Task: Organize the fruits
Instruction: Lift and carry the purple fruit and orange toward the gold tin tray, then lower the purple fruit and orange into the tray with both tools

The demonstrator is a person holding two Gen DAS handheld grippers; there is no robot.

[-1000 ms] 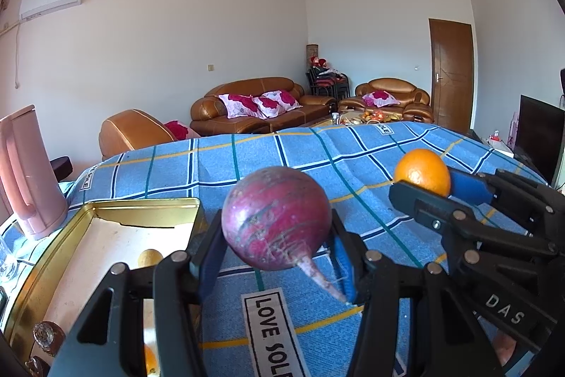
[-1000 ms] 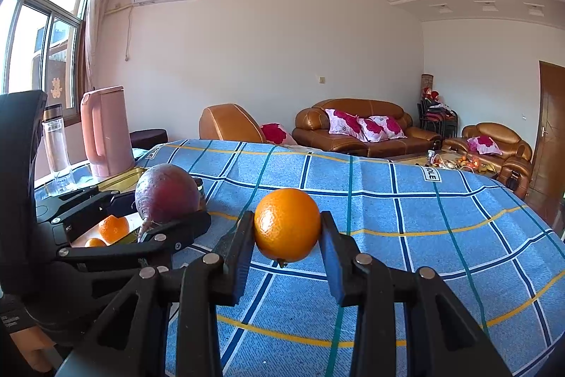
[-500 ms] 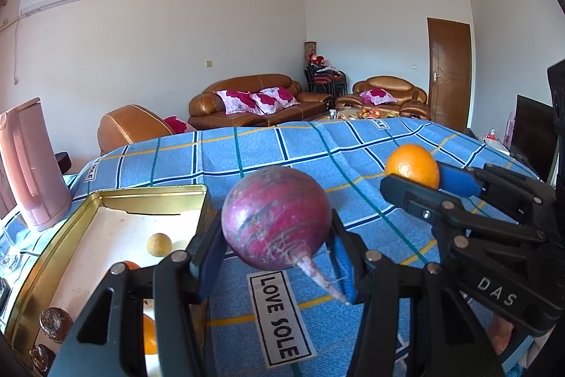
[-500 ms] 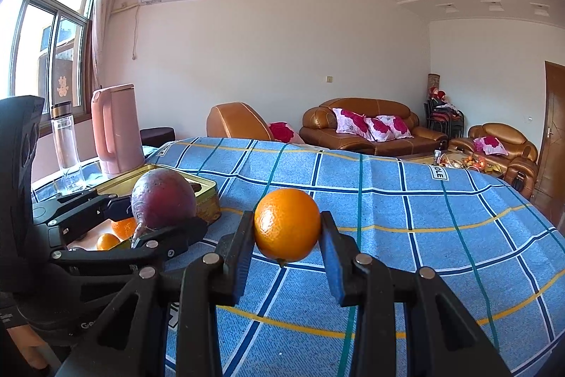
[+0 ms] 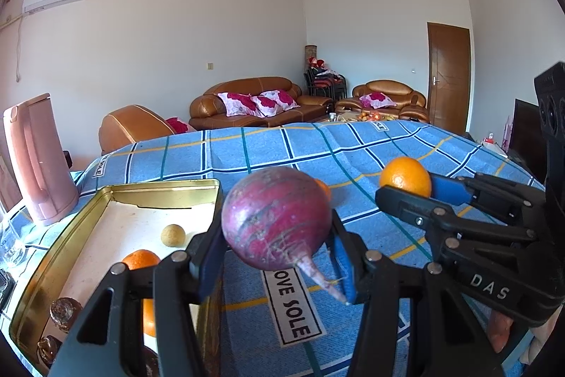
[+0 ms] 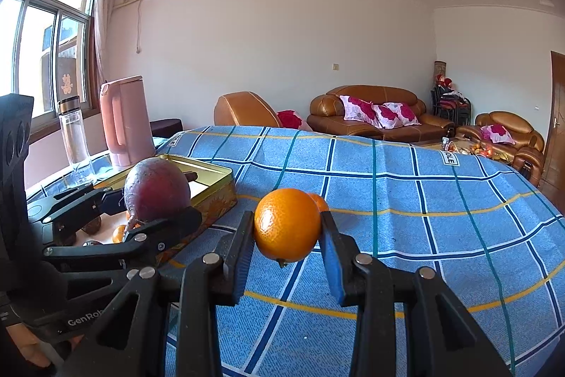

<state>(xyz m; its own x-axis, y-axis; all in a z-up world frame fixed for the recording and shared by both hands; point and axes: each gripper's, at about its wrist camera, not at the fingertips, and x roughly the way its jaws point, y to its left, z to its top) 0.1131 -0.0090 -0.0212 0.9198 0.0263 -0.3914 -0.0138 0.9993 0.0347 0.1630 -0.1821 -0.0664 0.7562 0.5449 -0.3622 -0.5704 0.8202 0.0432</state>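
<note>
My left gripper is shut on a round purple beet-like root with a thin tail, held above the blue checked tablecloth just right of a gold tin tray. The same root shows in the right wrist view. My right gripper is shut on an orange, held above the cloth; the orange shows to the right in the left wrist view. Another small orange lies on the cloth behind it. The tray holds an orange, a small yellow fruit and brown nuts.
A pink kettle stands behind the tray at the left, with a clear water bottle beside it near the window. The blue tablecloth stretches right and back. Brown sofas stand beyond the table.
Both grippers have moved back and up a little with their fruit; more of the tray's inside and the small orange on the cloth have come into view.
</note>
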